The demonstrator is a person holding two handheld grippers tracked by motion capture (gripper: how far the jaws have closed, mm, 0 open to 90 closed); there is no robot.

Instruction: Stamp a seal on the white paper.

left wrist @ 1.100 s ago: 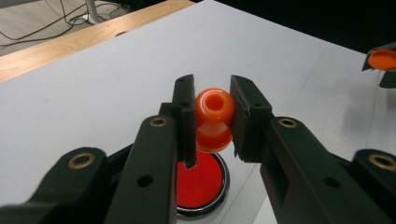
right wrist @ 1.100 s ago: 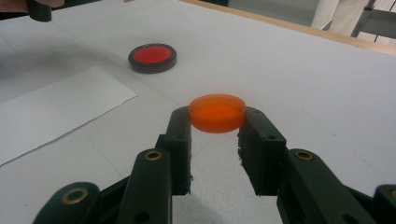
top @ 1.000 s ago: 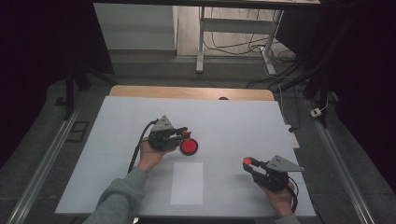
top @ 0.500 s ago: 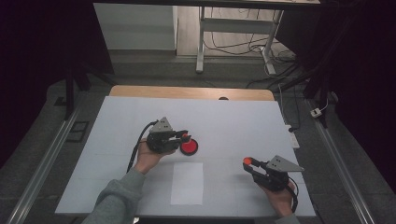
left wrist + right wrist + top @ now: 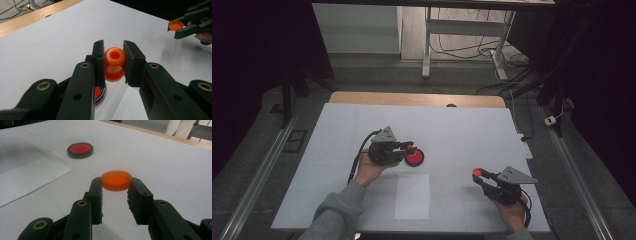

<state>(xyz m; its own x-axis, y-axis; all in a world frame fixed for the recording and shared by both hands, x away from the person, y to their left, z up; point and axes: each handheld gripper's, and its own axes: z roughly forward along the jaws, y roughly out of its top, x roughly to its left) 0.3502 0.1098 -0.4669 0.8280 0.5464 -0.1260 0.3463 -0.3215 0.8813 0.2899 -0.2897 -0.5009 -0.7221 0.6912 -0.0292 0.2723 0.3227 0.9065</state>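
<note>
My left gripper (image 5: 408, 147) sits left of the table's middle, shut on a small orange bottle-shaped piece (image 5: 114, 62) with a round opening at its top. Just beneath its jaws lies a red disc in a black rim (image 5: 414, 157), which the left gripper view catches under the left jaw as the red disc (image 5: 99, 93). My right gripper (image 5: 478, 175) hovers at the front right, shut on a shallow orange cap (image 5: 116, 180) held by its edges between the two pads. In the left gripper view, the right gripper (image 5: 178, 25) and its orange cap (image 5: 175, 25) show far off.
A white paper sheet (image 5: 412, 196) lies flat near the front edge between my hands. The white tabletop (image 5: 472, 130) ends at a wooden strip (image 5: 412, 99) at the back. Metal rails (image 5: 262, 170) run along both sides.
</note>
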